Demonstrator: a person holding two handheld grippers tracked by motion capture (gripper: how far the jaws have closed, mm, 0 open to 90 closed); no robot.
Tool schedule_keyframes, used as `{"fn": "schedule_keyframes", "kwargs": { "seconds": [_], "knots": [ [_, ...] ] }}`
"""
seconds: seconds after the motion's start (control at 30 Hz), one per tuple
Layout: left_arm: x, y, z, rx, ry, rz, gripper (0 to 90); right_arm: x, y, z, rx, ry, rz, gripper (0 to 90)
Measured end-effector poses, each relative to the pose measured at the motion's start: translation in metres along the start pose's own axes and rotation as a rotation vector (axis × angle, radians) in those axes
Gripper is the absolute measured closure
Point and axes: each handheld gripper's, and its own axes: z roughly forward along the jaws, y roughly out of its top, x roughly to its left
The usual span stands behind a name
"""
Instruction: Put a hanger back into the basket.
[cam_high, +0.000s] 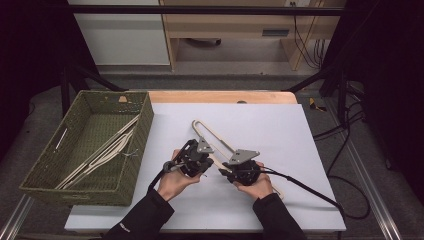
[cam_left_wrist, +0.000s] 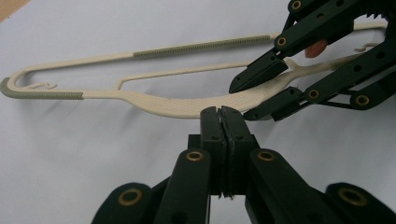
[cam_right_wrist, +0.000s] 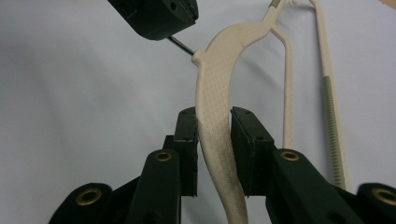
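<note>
A cream plastic hanger (cam_high: 216, 134) lies on the white sheet at mid-table, its ribbed bar (cam_left_wrist: 201, 47) toward the far side. My left gripper (cam_left_wrist: 221, 112) sits at the hanger's neck, jaws together; the right gripper view shows it (cam_right_wrist: 170, 32) shut on the thin metal hook (cam_right_wrist: 183, 46) that comes out of the neck. My right gripper (cam_right_wrist: 215, 122) straddles the broad textured shoulder (cam_right_wrist: 215, 88), both pads against it. From above, the left gripper (cam_high: 207, 161) and right gripper (cam_high: 223, 169) stand close together over the hanger's middle.
A green woven basket (cam_high: 146, 120) stands at the left of the table with several cream hangers (cam_high: 107, 150) inside. The white sheet (cam_high: 280, 130) covers the table. Black cables (cam_high: 300, 182) trail off to the right.
</note>
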Motion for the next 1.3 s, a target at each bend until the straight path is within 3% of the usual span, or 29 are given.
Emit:
{"fn": "schedule_keyframes", "kwargs": {
  "seconds": [0.1, 0.17, 0.2, 0.27, 0.4, 0.57, 0.7, 0.9, 1.07, 1.3],
  "knots": [
    [0.003, 0.000, -0.005, -0.031, -0.014, -0.003, 87.3, 0.001, 0.000, -0.002, -0.009, -0.009, -0.015, 74.0],
    [0.004, 0.001, -0.010, -0.076, -0.020, -0.019, 77.3, 0.001, 0.001, -0.004, -0.012, -0.018, -0.030, 74.4],
    [0.004, 0.001, -0.010, -0.076, -0.020, -0.019, 72.7, 0.001, 0.001, -0.004, -0.011, -0.022, -0.029, 74.5],
    [0.009, -0.001, -0.023, -0.154, -0.026, -0.052, 60.6, 0.002, 0.000, -0.004, -0.015, -0.023, -0.035, 74.7],
    [0.023, -0.007, -0.046, -0.279, -0.011, -0.073, 40.3, 0.000, 0.001, -0.008, -0.019, -0.031, -0.052, 75.5],
    [0.044, -0.022, -0.070, -0.373, 0.008, -0.130, 24.1, -0.003, 0.004, -0.018, -0.031, -0.051, -0.059, 77.6],
    [0.050, -0.038, -0.079, -0.383, 0.011, -0.138, 16.5, -0.007, 0.005, -0.027, -0.040, -0.071, -0.052, 78.6],
    [0.044, -0.056, -0.077, -0.360, 0.019, -0.126, 10.9, -0.017, 0.004, -0.041, -0.067, -0.108, -0.027, 80.6],
    [0.038, -0.062, -0.068, -0.322, 0.040, -0.107, 8.4, -0.023, 0.003, -0.051, -0.076, -0.148, -0.012, 82.5],
    [0.034, -0.066, -0.061, -0.316, 0.046, -0.086, 7.1, -0.036, -0.003, -0.066, -0.105, -0.225, 0.009, 86.4]
  ]
}}
